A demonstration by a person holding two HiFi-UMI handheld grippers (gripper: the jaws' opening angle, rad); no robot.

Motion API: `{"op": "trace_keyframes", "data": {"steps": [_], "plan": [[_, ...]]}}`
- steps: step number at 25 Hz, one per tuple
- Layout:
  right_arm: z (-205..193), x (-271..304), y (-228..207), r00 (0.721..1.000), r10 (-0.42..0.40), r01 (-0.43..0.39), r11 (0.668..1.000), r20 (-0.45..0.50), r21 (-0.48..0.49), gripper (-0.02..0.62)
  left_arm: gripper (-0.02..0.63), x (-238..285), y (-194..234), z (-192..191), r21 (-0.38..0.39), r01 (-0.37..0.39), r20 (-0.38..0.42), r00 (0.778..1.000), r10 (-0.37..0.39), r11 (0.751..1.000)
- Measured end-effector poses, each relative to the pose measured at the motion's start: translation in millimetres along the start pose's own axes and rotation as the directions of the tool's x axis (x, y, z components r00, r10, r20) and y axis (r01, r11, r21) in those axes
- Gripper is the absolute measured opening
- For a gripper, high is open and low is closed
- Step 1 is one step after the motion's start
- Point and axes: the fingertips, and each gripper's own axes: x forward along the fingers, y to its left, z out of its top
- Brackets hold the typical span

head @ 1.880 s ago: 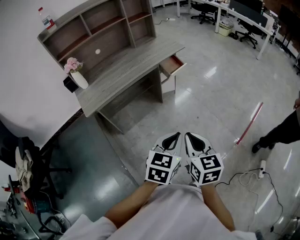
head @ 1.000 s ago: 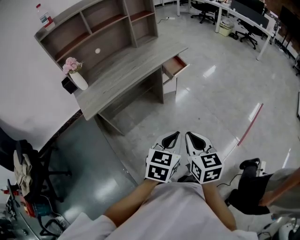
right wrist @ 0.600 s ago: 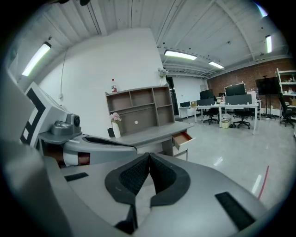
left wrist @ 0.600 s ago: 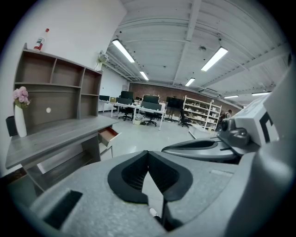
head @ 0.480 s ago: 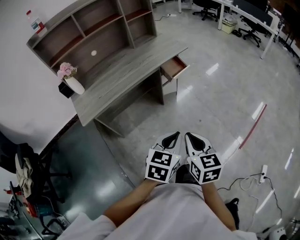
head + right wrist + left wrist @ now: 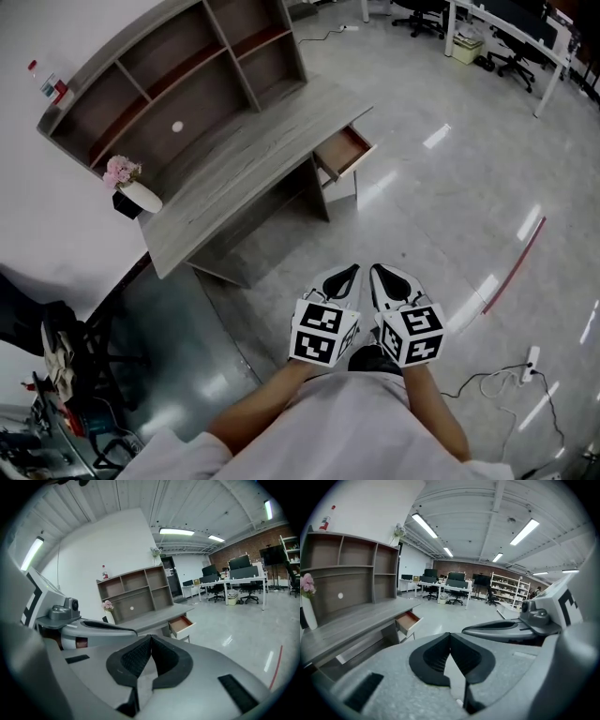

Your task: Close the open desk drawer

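The grey wooden desk (image 6: 239,159) stands ahead with its right-hand drawer (image 6: 343,151) pulled out, showing a reddish-brown inside. That open drawer (image 6: 408,621) shows small at left in the left gripper view, and the drawer (image 6: 181,624) sits mid-frame in the right gripper view. My left gripper (image 6: 346,274) and right gripper (image 6: 382,274) are held side by side in front of my body, well short of the desk. Both have their jaws shut with nothing between them.
A shelf hutch (image 6: 178,70) tops the desk, with a white vase of pink flowers (image 6: 129,187) at its left end. A red-and-white strip (image 6: 513,262) and a cable with power strip (image 6: 525,364) lie on the glossy floor at right. Office desks and chairs (image 6: 487,37) stand far behind.
The desk and drawer have shifted left and down in the head view and look closer, as I walk toward them. Both grippers stay shut, side by side. A person at right has left view.
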Motion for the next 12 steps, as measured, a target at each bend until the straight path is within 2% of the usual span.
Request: {"op": "trace_keyframes", "data": {"steps": [12], "plan": [[29.1,23.1,-77.9,0.999,0.034,-0.035,0.998,0.009,0.045,0.002,0.002,73.8,-8.6,39.3,0.004,-0.038,-0.031,0.999,0.038,0.999]]}}
